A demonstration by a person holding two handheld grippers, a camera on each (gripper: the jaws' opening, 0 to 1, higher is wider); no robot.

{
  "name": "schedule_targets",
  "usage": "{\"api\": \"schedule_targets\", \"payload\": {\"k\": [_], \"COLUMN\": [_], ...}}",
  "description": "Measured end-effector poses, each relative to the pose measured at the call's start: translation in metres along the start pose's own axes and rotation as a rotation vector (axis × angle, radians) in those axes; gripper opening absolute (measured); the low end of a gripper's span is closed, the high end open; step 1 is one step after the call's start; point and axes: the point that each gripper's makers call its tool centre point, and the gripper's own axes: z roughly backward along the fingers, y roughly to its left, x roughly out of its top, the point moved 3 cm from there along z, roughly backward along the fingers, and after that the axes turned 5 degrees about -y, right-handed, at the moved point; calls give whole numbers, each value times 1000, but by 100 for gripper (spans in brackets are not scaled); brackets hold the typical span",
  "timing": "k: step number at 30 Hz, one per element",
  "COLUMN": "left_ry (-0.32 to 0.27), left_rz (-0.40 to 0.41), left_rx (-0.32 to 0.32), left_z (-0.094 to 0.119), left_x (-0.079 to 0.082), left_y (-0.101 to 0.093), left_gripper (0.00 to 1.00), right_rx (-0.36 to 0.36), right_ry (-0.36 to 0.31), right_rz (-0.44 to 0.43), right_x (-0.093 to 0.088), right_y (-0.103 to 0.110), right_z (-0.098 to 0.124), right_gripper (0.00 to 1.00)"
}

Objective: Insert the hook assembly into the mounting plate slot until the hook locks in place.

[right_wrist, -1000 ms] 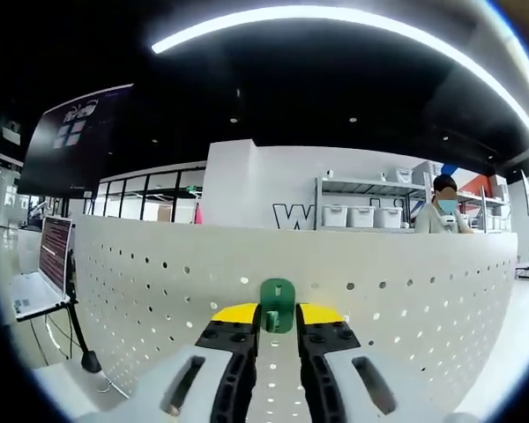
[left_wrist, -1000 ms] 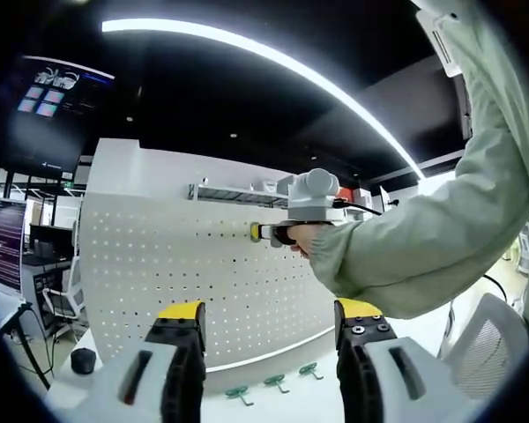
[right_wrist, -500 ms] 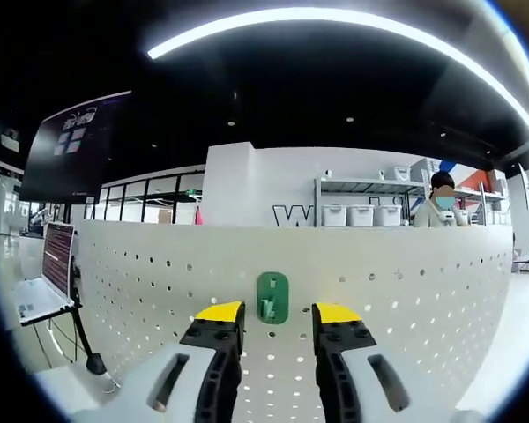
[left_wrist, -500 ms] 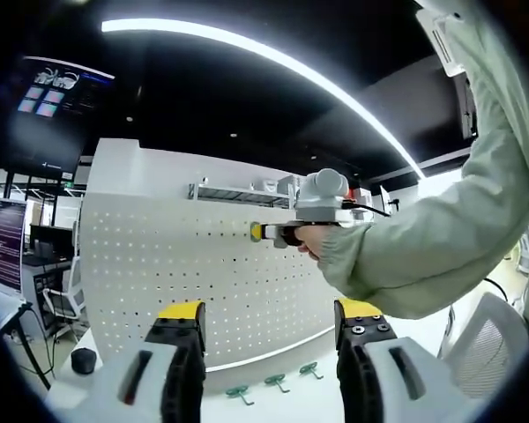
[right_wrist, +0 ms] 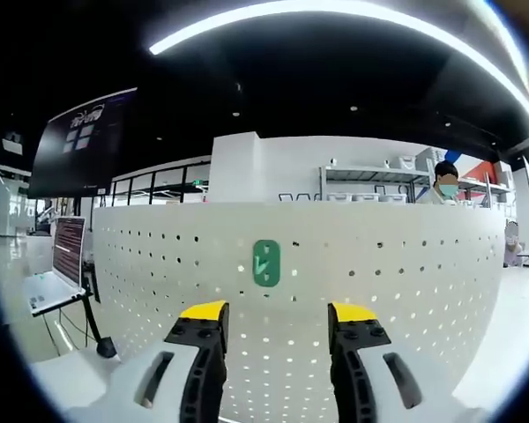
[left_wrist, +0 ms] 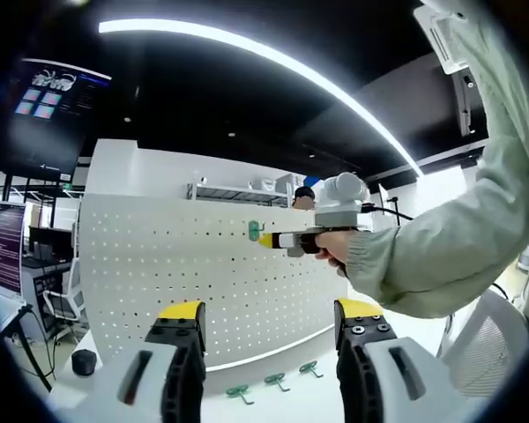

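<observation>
Your largest surface is the white perforated mounting plate, standing upright on a white table. In the right gripper view the mounting plate spans nearly the full width; its top edge runs level across the view, with shelving and a person visible beyond it. In the left gripper view its curved lower edge meets the table, and its left edge stands beside a laptop and a cable.

Your right sleeve enters the left gripper view from the right, arm stretched toward the plate, the hand wrapped round the handle with the tool held roughly level. The right gripper points its yellow tips at the upper part of the plate, just beside the green hook assembly.

In the right gripper view the hook assembly sits upright against the plate face, above and between the jaws of your right gripper. Those jaws stand wide apart and hold nothing; a clear gap lies between their tips and the hook.

Your left gripper is also spread wide and empty, well back from the plate.

Three spare green hooks lie in a row on the table at the plate's foot, between the left jaws in that view.
</observation>
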Motion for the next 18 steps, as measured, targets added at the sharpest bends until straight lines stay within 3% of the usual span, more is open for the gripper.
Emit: {"api": "schedule_targets", "payload": {"k": [18], "left_ry": [11], "left_rz": [-10], "left_rx": [-10], "left_z": [0], "left_x": [-2], "left_y": [-3], "left_gripper": [61], "right_rx": [52], "right_ry": [51], "right_rz": [24], "right_x": [-11], "right_y": [-8], "right_z": [46], "right_gripper": [51]}}
